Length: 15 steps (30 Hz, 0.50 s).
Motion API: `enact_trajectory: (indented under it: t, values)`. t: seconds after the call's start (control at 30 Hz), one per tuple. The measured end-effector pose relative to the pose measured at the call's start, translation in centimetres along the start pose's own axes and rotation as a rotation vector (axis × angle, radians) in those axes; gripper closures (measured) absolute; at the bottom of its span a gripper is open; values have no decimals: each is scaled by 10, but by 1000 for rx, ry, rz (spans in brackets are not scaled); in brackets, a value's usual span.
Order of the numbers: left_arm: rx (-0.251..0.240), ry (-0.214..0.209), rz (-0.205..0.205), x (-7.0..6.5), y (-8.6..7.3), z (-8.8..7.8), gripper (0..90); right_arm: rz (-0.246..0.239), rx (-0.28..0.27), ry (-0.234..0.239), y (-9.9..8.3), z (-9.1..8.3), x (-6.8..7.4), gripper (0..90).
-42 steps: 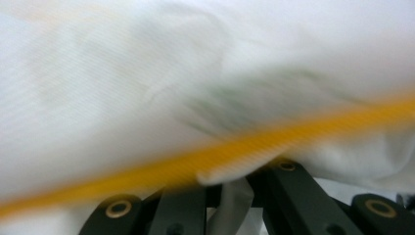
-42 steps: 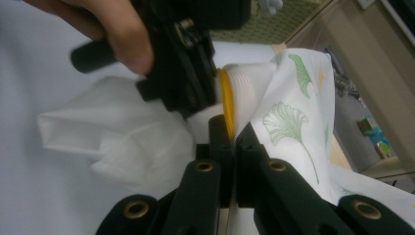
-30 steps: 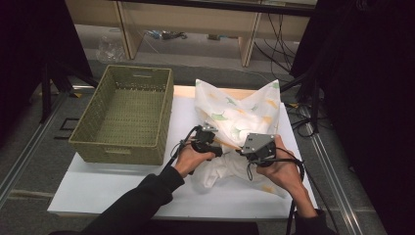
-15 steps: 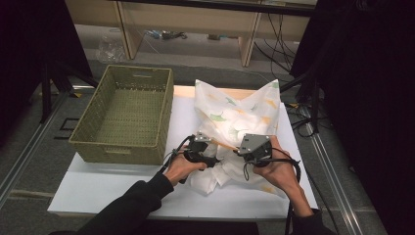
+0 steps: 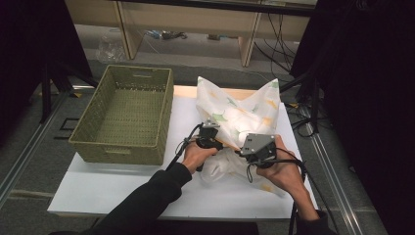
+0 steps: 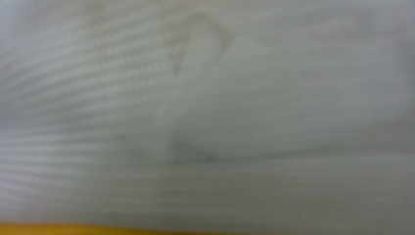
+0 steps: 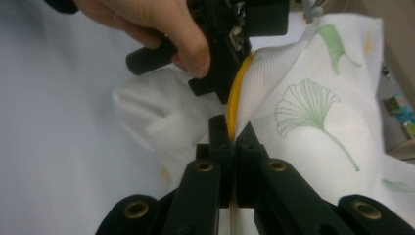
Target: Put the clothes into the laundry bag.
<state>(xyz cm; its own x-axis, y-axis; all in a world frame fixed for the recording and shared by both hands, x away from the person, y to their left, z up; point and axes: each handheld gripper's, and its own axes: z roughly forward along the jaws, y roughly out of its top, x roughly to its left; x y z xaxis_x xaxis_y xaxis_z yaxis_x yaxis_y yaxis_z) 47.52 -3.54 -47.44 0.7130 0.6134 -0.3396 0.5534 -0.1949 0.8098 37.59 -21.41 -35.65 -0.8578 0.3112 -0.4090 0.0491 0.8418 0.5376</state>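
On the desk (image 5: 122, 196), mid-right, I see the leaf-print bag (image 5: 244, 115): right gripper (image 7: 234, 139) jaws clamped on its yellow edge, left gripper (image 5: 209, 139) jaws just closing onto cloth. Wicker basket (image 5: 125, 115) sits left, apart.

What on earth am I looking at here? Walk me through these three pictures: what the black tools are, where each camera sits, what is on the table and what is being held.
A person stands at a white table and works with two hand-held tools, each ending in two black jaws. The high view looks down from above: the left gripper and the right gripper meet at a white pillowcase printed with green and yellow leaves, a white pillow inside it. Beside it stands a green woven basket.

The other two pictures come from small cameras riding on the tools. The right gripper view shows its jaws shut on the pillowcase's yellow-edged opening, with the left hand and its tool just beyond. The left gripper view is blurred white cloth, pressed close; those jaws have just been closing.
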Motion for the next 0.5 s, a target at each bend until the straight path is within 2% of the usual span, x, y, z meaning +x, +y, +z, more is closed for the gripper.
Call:
enact_trajectory:
  t: [0.07, 0.1, 0.17, 0.2, 0.23, 0.3, 0.37, 0.4, 0.43, 0.5]
  values:
    - [17, 21, 17, -1, -1, -7, 705, 17, 10, 34, -6, 11, 1, 900]
    - [36, 23, 24, -1, -1, -12, 641, 47, 26, 32, -9, 15, 2, 900]
    - [92, 38, 43, -2, -2, -25, 482, 62, 43, 42, -13, 22, 3, 900]
    - [134, 51, 82, -3, -4, -33, 412, 60, 46, 37, -15, 24, 1, 900]
    - [158, 56, 116, -4, -8, -41, 354, 24, 31, 34, -15, 26, -2, 899]
    - [181, 39, 100, -7, -18, -56, 274, 17, 25, 30, -15, 27, -3, 899]
    - [219, 43, 114, -12, -30, -67, 221, 40, 32, 38, -14, 26, 0, 899]
    - [225, 42, 136, -15, -36, -69, 207, 34, 35, 38, -13, 26, -1, 899]
    - [248, 43, 160, -17, -41, -70, 195, 54, 40, 28, -12, 26, 1, 899]
    - [268, 46, 174, -21, -48, -62, 178, 50, 46, 26, -11, 27, 2, 899]
